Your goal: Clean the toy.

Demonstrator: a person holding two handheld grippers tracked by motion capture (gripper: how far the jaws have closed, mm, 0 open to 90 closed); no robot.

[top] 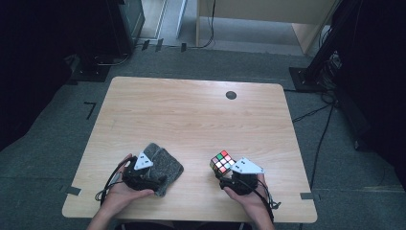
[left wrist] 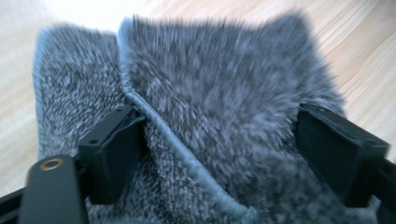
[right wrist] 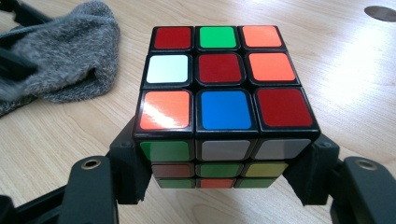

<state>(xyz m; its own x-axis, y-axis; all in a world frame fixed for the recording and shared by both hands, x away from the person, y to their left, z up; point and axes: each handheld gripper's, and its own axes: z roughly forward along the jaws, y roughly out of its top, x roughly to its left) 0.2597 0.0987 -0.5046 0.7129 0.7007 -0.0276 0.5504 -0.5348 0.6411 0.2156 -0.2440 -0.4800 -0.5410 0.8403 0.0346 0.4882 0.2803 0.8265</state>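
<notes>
Counting from the biggest thing down, you have one wooden table (top: 191,120) with rounded corners, pale and grained, standing on grey carpet in a dim room; dark stands and cables sit at both sides, and a light wooden panel stands past the far edge. On the table lies one grey fuzzy cloth (top: 165,165), bunched and folded near the front left, and one colour-tiled puzzle cube (top: 222,162) near the front right, well apart from the cloth. One small dark round disc (top: 231,95) sits in the tabletop near the far edge. You hold two grippers, one per hand. Your left gripper (left wrist: 219,149) sits low over the near end of the cloth, its two black jaws spread wide with the cloth's folded bulk between them; the left jaw touches a hemmed edge of the cloth, while the right jaw rests against its fuzzy side, and you cannot tell whether they press in. Your right gripper (right wrist: 224,163) has its jaws set on the two opposite lower sides of the cube, clamped against it, with the cube resting on the wood; its top face shows red, green, orange, white and blue tiles. Two bits of dark tape (top: 73,190) mark the table's front corners
</notes>
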